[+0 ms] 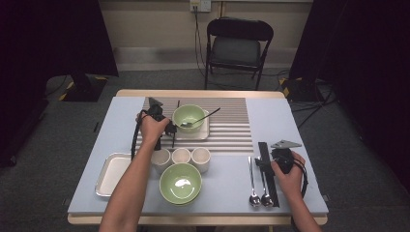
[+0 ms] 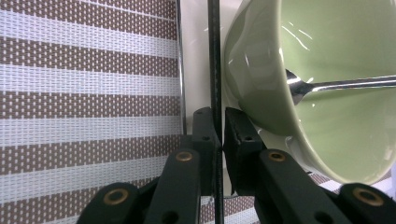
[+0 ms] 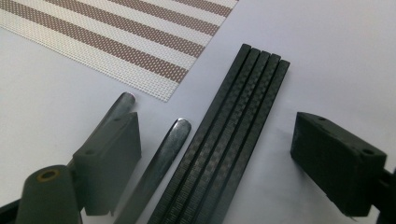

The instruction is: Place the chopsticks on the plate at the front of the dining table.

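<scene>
Black chopstick (image 2: 214,70) pinched between clenched left gripper (image 2: 219,128) jaws, just left of green bowl (image 2: 327,93) on tray. Placing step judged underway; next, stick lowered, released. Right gripper (image 3: 219,154) jaws spread around 4 chopsticks (image 3: 233,130).

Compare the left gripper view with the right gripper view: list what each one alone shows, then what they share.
Left gripper view alone: the left tongs shut on a thin black chopstick, beside a green bowl with a spoon in it, standing on a pale tray.

Right gripper view alone: the right tongs open over a bundle of black chopsticks and two metal spoon handles, all lying on the pale blue table cover.

Shared: the brown-and-white striped placemat.
</scene>
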The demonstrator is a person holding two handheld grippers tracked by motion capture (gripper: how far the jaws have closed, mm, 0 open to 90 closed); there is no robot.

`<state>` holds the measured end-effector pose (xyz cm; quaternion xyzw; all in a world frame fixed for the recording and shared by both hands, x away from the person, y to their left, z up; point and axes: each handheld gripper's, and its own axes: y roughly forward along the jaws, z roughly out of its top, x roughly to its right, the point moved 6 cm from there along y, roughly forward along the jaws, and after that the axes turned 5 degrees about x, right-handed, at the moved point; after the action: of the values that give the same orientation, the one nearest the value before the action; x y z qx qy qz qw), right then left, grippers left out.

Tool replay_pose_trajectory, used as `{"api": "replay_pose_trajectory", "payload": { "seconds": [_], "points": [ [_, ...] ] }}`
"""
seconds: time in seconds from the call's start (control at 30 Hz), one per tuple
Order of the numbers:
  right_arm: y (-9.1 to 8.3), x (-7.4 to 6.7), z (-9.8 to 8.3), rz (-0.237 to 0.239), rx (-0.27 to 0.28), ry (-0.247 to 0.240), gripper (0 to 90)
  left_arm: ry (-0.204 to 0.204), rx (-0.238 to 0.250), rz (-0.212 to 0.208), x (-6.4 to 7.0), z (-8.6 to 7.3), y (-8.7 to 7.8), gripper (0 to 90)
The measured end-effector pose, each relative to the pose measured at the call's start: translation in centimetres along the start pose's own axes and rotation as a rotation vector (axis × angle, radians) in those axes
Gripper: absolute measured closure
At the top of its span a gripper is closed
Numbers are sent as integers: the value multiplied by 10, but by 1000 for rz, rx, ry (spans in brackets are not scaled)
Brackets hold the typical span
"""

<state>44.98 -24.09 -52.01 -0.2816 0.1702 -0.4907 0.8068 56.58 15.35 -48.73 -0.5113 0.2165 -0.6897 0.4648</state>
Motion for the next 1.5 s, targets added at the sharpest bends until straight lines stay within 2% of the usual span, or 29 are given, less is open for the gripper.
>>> {"api": "replay_pose_trajectory", "payload": {
  "seconds": [0.07, 0.13, 0.17, 0.2, 0.23, 0.27, 0.3, 0.4, 0.47, 0.5, 0.57, 0.6, 0.63, 0.7, 0.73, 0.9, 0.97, 1.0, 1.03, 1.1, 1.23, 1.3, 1.5],
  "points": [
    [0, 0, 0, 0, 0, 0, 149, -13, 14, 2, 1, 0, -1, 821],
    [0, 0, 0, 0, 0, 0, 149, -1, 3, 1, 0, 0, -3, 821],
    [0, 0, 0, 0, 0, 0, 149, 18, -1, -5, -1, 0, -4, 818],
    [0, 0, 0, 0, 0, 0, 149, -17, 20, -5, 2, 1, -4, 818],
    [0, 0, 0, 0, 0, 0, 149, -1, 10, -9, 1, 0, -6, 819],
    [0, 0, 0, 0, 0, 0, 148, -10, 23, -7, 2, 1, -7, 819],
    [0, 0, 0, 1, 0, -1, 149, 3, 18, -6, 2, 1, -8, 822],
    [0, 0, 0, 1, 0, -1, 149, -8, 26, -12, 1, 2, -11, 821],
    [0, 0, 0, 0, 0, 0, 149, 4, 27, -3, -1, 2, -15, 820],
    [0, 0, 0, 1, 0, -1, 149, -8, 36, -6, 0, 2, -15, 819],
    [0, 0, 0, 0, 0, 0, 149, 13, 32, -9, -2, 2, -19, 814],
    [0, 0, 0, 1, 0, -1, 149, 0, 43, -6, -1, 3, -20, 813],
    [0, 0, 0, 0, 0, 0, 149, 10, 37, -16, -2, 3, -22, 810],
    [0, 0, 0, 0, 0, -1, 149, -2, 47, -12, -1, 3, -25, 808],
    [0, 0, 0, 1, 0, -1, 149, 21, 42, -11, -2, 3, -27, 806],
    [0, 0, 0, 1, 0, -1, 149, 6, 56, -19, 0, 3, -32, 801],
    [0, 0, 0, 0, 0, 0, 149, 27, 53, -17, -2, 3, -35, 798],
    [0, 0, 0, 0, 0, 0, 149, -3, 71, -20, 0, 4, -35, 793],
    [0, 0, 0, 0, 0, 0, 149, -2, 73, -20, 0, 3, -36, 790],
    [0, 0, 0, 0, 0, 0, 149, 29, 58, -26, -2, 3, -40, 777],
    [0, 0, 0, 0, 0, 0, 149, 26, 66, -38, -1, 3, -44, 758],
    [0, 0, 0, 1, 1, -1, 149, 27, 69, -30, -1, 3, -45, 745],
    [0, 0, 0, 0, 0, 0, 149, 24, 81, -60, 3, 2, -49, 671]
  ]
}}
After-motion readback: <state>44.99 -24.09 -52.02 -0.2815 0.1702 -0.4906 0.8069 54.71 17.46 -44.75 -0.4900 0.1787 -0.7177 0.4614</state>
